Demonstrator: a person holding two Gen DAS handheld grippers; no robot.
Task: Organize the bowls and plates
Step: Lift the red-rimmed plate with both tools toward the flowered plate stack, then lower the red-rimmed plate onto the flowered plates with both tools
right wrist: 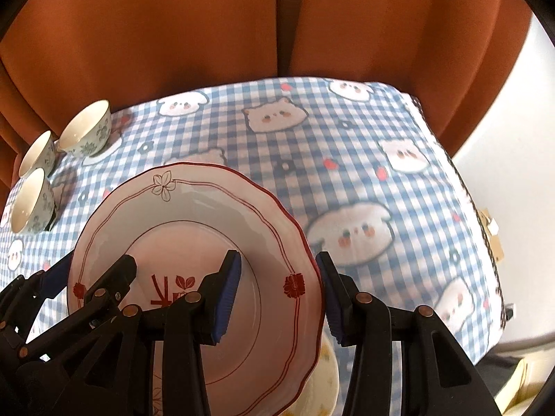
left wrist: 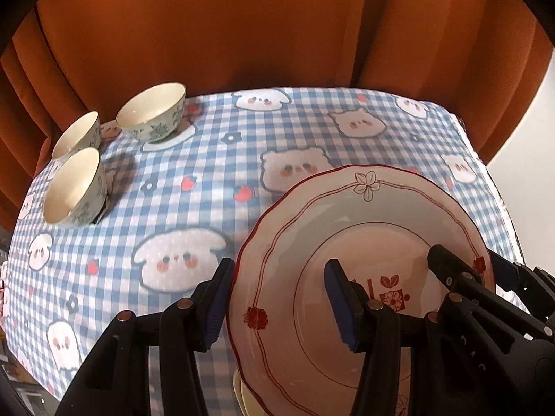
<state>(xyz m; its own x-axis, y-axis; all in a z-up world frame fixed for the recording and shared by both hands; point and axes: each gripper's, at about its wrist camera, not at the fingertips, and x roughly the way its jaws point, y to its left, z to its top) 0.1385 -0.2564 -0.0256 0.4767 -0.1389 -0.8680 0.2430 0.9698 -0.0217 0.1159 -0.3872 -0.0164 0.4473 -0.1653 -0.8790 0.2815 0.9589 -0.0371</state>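
Observation:
A white plate with a red rim line (left wrist: 364, 242) (right wrist: 194, 228) is at the near edge of the table, over a cream dish (right wrist: 326, 378). My left gripper (left wrist: 277, 301) straddles the plate's left rim, jaws apart with a gap at the outer pad. My right gripper (right wrist: 277, 298) straddles its right rim, jaws also apart. Each gripper shows in the other's view: the right one in the left wrist view (left wrist: 485, 287) and the left one in the right wrist view (right wrist: 86, 287). Three green-patterned bowls (left wrist: 152, 114) (left wrist: 74, 187) (left wrist: 78, 135) stand at the far left.
A blue gingham cloth with animal faces (left wrist: 312, 131) covers the table. An orange curtain (left wrist: 242, 27) hangs right behind it. The table's right edge (right wrist: 485, 215) drops off to a white wall and some boxes.

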